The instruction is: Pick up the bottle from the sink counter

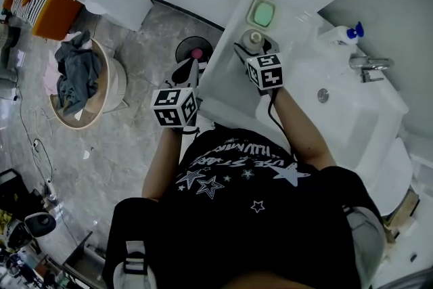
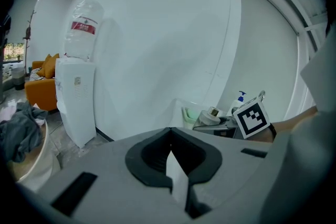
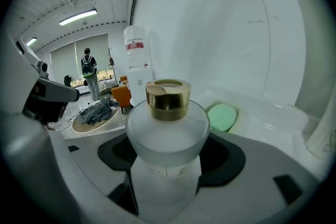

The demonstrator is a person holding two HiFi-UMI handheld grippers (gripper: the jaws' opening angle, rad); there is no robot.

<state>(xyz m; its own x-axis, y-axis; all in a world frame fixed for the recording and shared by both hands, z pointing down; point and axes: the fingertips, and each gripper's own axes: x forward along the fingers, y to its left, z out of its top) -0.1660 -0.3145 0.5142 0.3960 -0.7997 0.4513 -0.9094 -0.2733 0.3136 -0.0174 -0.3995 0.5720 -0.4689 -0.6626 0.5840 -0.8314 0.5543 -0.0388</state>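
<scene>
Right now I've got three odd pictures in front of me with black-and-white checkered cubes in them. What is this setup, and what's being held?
There is no robot here. A person holds a gripping tool in each hand, and the checkered cubes are part of those tools. One picture comes from a camera on the person's head, looking down. The other two come from cameras riding on each tool.

The right tool is closed on a frosted bottle with a gold cap, at the white sink counter. Also on the counter are a green soap, a blue-topped pump bottle and a faucet.

The left tool is shut and empty, just off the counter's edge.
</scene>
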